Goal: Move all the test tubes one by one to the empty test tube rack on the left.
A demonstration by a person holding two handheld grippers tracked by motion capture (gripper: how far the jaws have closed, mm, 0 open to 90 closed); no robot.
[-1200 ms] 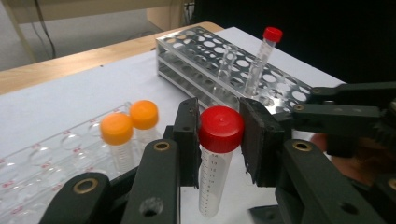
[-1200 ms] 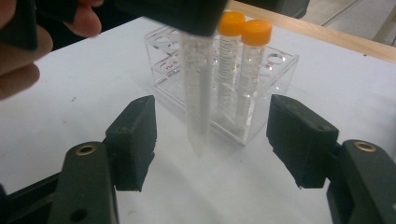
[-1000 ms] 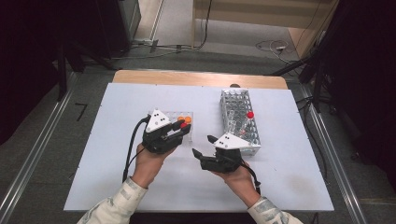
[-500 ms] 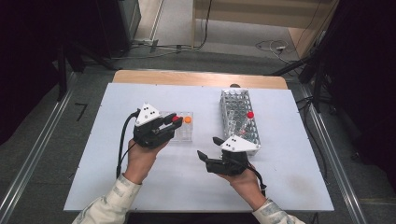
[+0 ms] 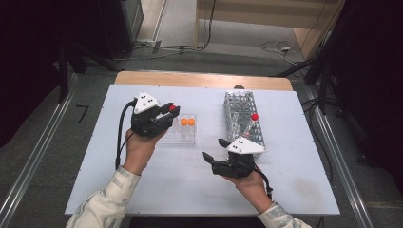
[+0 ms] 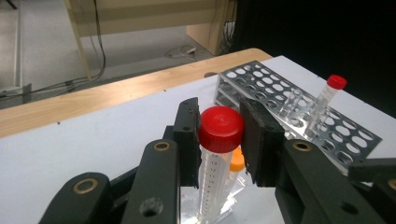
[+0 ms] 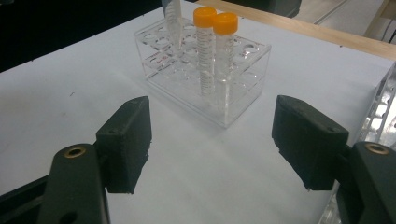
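**We hold a red-capped tube over the clear rack**

We see our left gripper above the white table. Its two black jaws are closed on a red-capped tube. The pads press on the sides of the red cap. The tube hangs straight down between the jaws. It is clear plastic with small marks down its side.

Just under the tube stands a clear plastic rack. Two orange-capped tubes stand side by side in it. In the right gripper view we see the tip of the held tube above the far side of the rack. It is above the holes, and we cannot tell if it touches the rack.

Our right gripper is lower on the table, near us. Its jaws are wide apart and nothing is between them. They point at the clear rack, which is a little way off. The gripper hangs over bare table.

On the right side of the table lies a long metal rack with many round holes. One more red-capped tube stands in it, leaning a bit. Some clear tubes without caps stand near it in the same rack. The metal rack is just beside our right gripper.

A wooden strip runs along the far edge of the table. The floor past it is grey, with cables on it.
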